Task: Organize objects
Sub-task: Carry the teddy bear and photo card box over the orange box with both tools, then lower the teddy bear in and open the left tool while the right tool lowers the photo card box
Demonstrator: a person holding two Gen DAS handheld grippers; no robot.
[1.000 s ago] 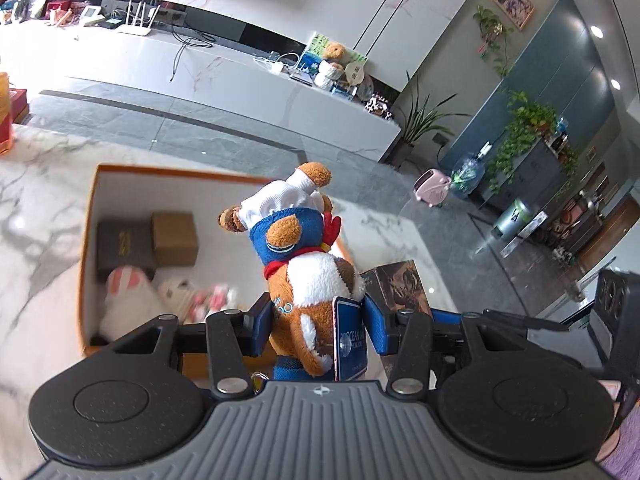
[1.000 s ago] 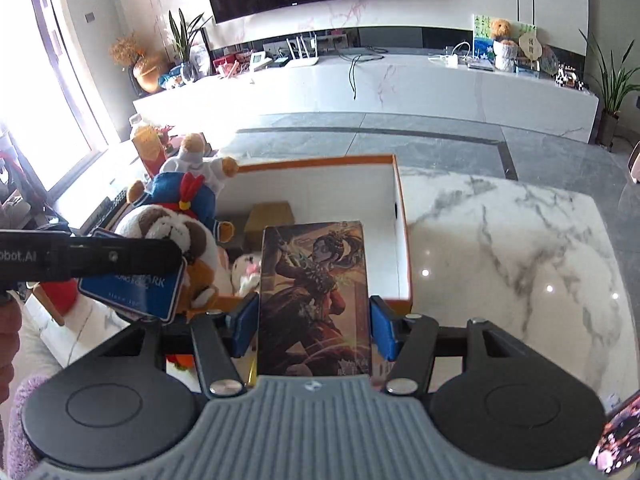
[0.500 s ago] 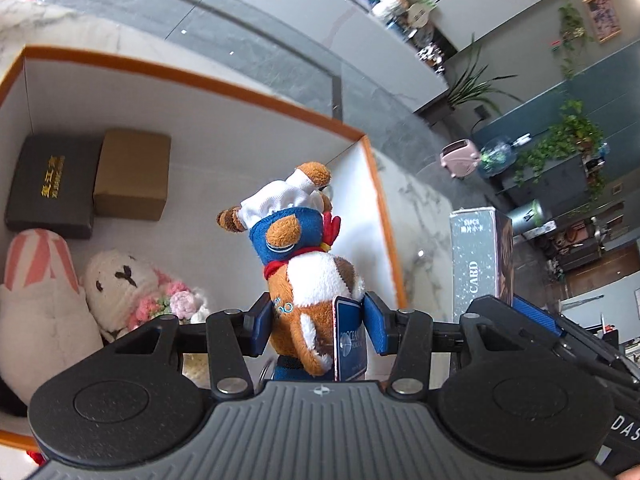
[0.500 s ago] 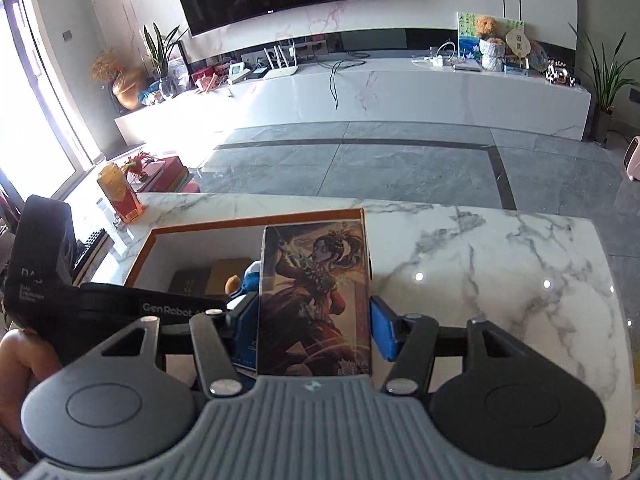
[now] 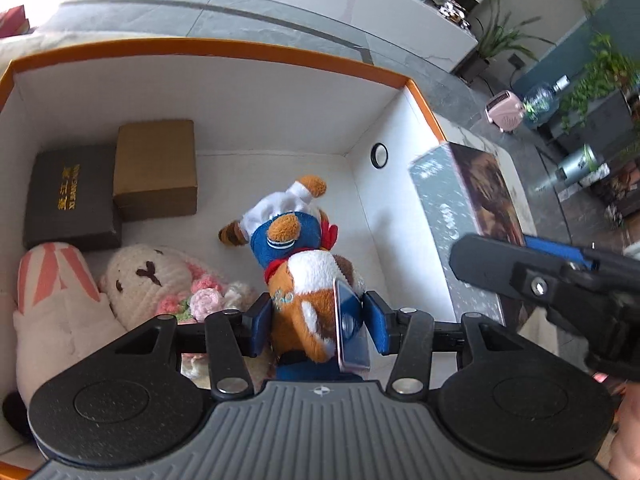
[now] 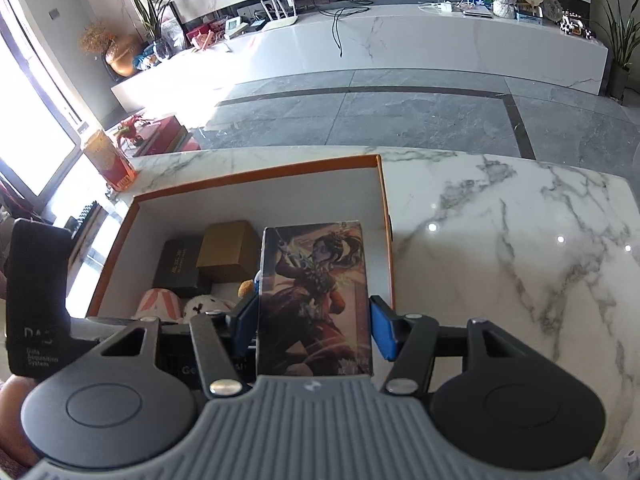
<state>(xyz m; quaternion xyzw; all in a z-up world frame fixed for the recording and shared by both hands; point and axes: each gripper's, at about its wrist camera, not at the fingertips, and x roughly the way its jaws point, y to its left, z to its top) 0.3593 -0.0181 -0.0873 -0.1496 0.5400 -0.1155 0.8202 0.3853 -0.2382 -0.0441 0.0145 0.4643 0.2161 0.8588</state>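
Now plush toy [image 5: 304, 272] lower, inside box [image 5: 248, 50].

The left gripper [image 5: 318, 322] is clamping a plush dog [image 5: 308, 276] over the orange-rimmed box [image 5: 224, 50]. Inside that box, a black case [image 5: 70, 196], brown carton [image 5: 156, 168] and crocheted bunny [image 5: 148, 276] are lying. A card box [image 5: 460, 216] is hovering at the box's right wall.

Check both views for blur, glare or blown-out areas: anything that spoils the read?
Left wrist: plush dog and box sharp; card box at right smeared by motion, far room soft, top-left corner washed out. Right wrist: sharp; window side at left blown out, small glints on the marble table; fisheye bends edges in both.
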